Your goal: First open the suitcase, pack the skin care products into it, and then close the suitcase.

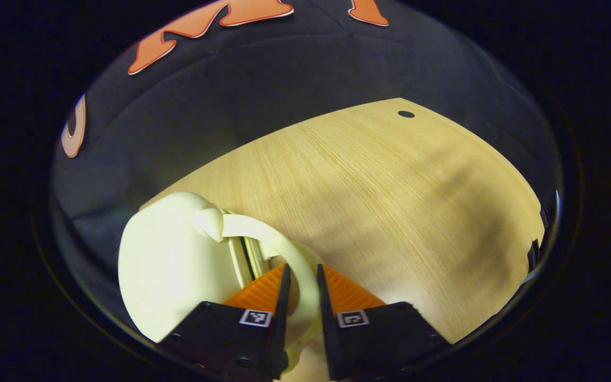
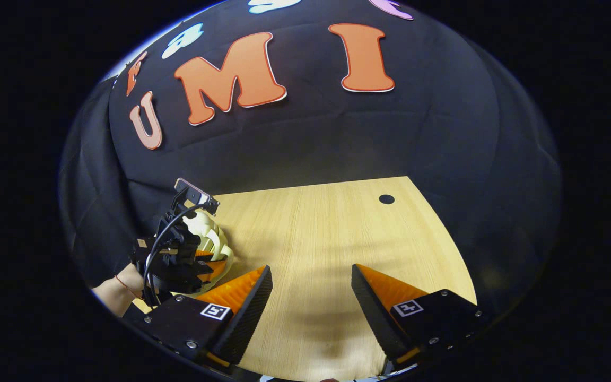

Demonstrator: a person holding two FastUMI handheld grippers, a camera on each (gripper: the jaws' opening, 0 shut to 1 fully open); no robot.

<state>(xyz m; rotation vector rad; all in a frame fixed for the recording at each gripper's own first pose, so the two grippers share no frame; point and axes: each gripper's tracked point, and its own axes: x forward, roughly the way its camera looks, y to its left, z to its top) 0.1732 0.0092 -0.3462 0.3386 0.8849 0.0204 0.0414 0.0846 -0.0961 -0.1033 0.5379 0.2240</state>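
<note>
Left gripper view: left gripper (image 1: pixel 301 281) pinches the curved handle (image 1: pixel 263 233) of the small cream plastic suitcase (image 1: pixel 173 265) at 7 o'clock, shell cut off below. Light wooden table (image 1: pixel 390 201) beyond, dark round hole (image 1: pixel 406 114) at 1 o'clock. Right gripper view: right gripper (image 2: pixel 311 278) spread wide over bare wood; suitcase at 9 o'clock, largely hidden behind the left gripper. A hand (image 2: pixel 117 294), cut off, holds it.

Cream suitcase on pale wood

The suitcase (image 1: pixel 167 265) is plain cream; the table (image 1: pixel 390 201) is light straw-coloured wood with fine grain and one black dot (image 1: pixel 406 114).
</note>
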